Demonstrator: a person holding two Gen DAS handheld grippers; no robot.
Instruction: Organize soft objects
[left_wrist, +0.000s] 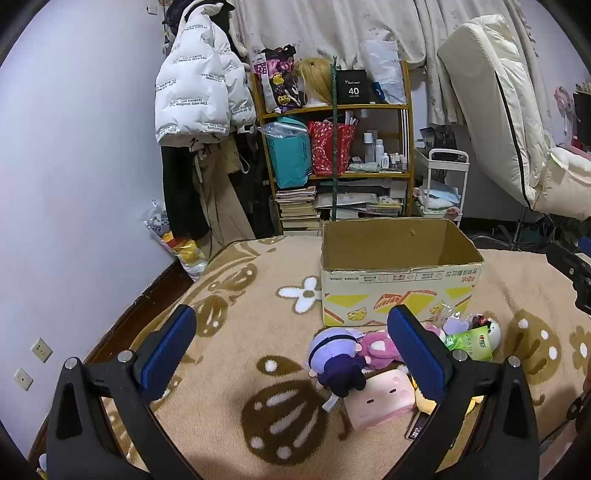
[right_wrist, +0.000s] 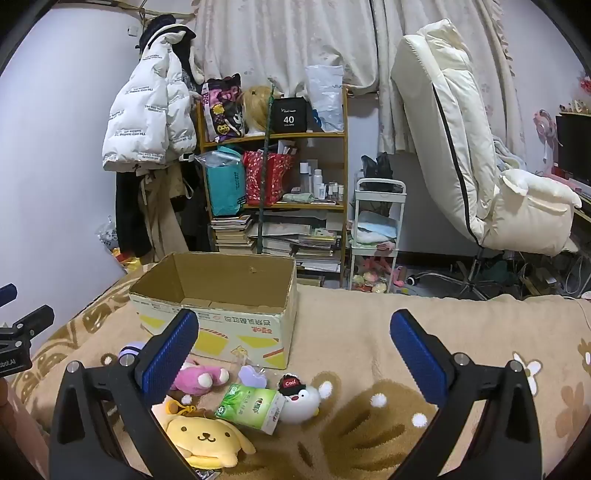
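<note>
Both grippers, left (left_wrist: 291, 345) and right (right_wrist: 291, 349), I hold spread wide with nothing between the pads, tilted down over the blanket (right_wrist: 461, 325). Toys lie heaped just before the open box (right_wrist: 221, 295): pink plush (right_wrist: 201, 380), yellow dog (right_wrist: 207, 439), green pack (right_wrist: 251, 406), white penguin (right_wrist: 301, 400), pink cube (left_wrist: 380, 402), purple doll (left_wrist: 336, 354)

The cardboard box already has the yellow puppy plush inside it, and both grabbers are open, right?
Not quite. The cardboard box looks empty in the right wrist view; the yellow puppy plush lies on the blanket in front of it. Both grabbers are open.
</note>
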